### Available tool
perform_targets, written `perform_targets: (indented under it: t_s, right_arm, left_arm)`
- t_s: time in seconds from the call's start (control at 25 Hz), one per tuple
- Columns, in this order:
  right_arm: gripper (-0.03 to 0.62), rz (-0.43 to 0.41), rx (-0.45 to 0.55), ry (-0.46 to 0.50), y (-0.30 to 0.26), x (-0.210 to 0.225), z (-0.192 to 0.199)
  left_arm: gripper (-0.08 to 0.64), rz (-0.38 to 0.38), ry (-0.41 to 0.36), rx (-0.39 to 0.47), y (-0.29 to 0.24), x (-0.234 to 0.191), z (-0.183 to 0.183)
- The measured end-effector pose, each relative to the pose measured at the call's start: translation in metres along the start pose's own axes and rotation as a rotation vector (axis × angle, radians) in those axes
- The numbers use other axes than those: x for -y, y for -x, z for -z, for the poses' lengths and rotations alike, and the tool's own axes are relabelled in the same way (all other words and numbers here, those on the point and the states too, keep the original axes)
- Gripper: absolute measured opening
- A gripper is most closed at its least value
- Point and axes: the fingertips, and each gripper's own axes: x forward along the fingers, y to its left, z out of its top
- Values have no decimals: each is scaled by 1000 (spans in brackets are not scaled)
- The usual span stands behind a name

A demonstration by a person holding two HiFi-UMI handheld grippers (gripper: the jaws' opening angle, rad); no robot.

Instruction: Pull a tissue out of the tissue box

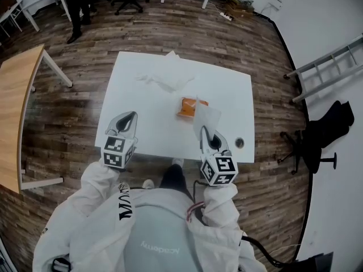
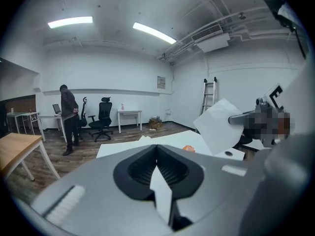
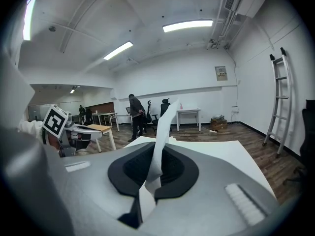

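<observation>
Now the tissue (image 1: 205, 117) is pinched between the right gripper (image 1: 205, 135) fingers, just beside the tissue box (image 1: 189, 107); the left gripper (image 1: 129, 118) fingers are closed, well left of the box.

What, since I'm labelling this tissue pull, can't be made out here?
Orange tissue box: opening too small in head view, one edge covered by the white tissue sheet in the right gripper; left gripper body hides most in its view.
White sliver between left gripper's jaws: tissue or not, unclear, left gripper view.
</observation>
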Motion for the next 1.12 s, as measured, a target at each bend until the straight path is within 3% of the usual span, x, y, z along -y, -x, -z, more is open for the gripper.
perform_targets:
  t_s: [0.48,1.12]
  right_arm:
    - [3,25,10,-3,33,-43,10]
    - [3,52,9,7,63,-66,19]
  left_arm:
    - [0,19,6,7,50,-5,19]
    - [0,44,23,12,80,4,36]
